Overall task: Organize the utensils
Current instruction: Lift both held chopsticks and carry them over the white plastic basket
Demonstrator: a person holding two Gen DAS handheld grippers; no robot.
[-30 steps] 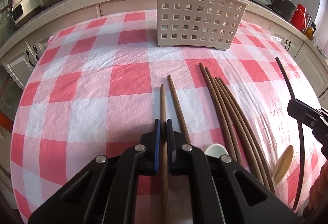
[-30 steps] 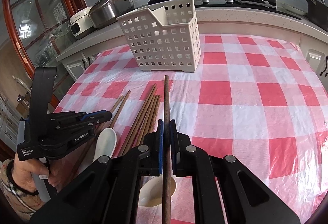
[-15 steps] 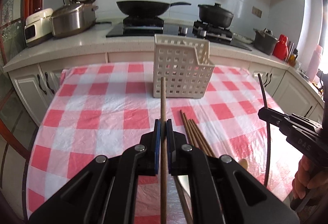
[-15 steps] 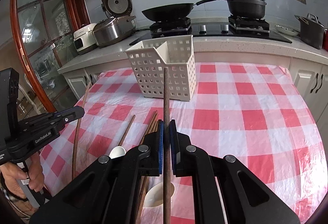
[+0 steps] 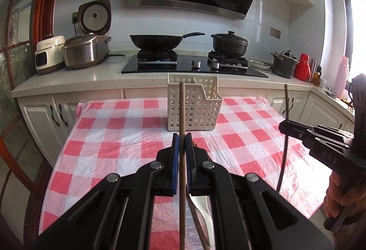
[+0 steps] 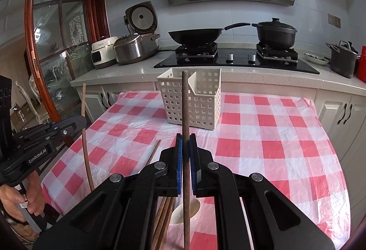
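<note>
My left gripper (image 5: 182, 138) is shut on a brown chopstick (image 5: 182, 108), held above the red-checked table (image 5: 128, 135). The stick's tip points at the white perforated basket (image 5: 194, 106), which stands upright at the table's far side. My right gripper (image 6: 185, 142) is shut on a darker chopstick (image 6: 185, 101), also lifted and aimed at the basket (image 6: 201, 101). Each view shows the other gripper off to the side: right gripper (image 5: 284, 128), left gripper (image 6: 76, 124). Several loose chopsticks (image 6: 153, 154) and a white spoon (image 6: 194, 207) lie on the cloth beneath, partly hidden by my jaws.
Behind the table runs a counter (image 5: 91, 80) with a hob, a black wok (image 5: 155, 41), a black pot (image 5: 230, 44) and rice cookers (image 5: 84, 51). White cabinets (image 5: 45, 117) stand close behind the table. A hand (image 6: 13, 199) grips the left tool.
Both grippers have risen off the table with their chopsticks and tilted up, so the counter and hood now fill the views. The basket looks smaller and farther away.
</note>
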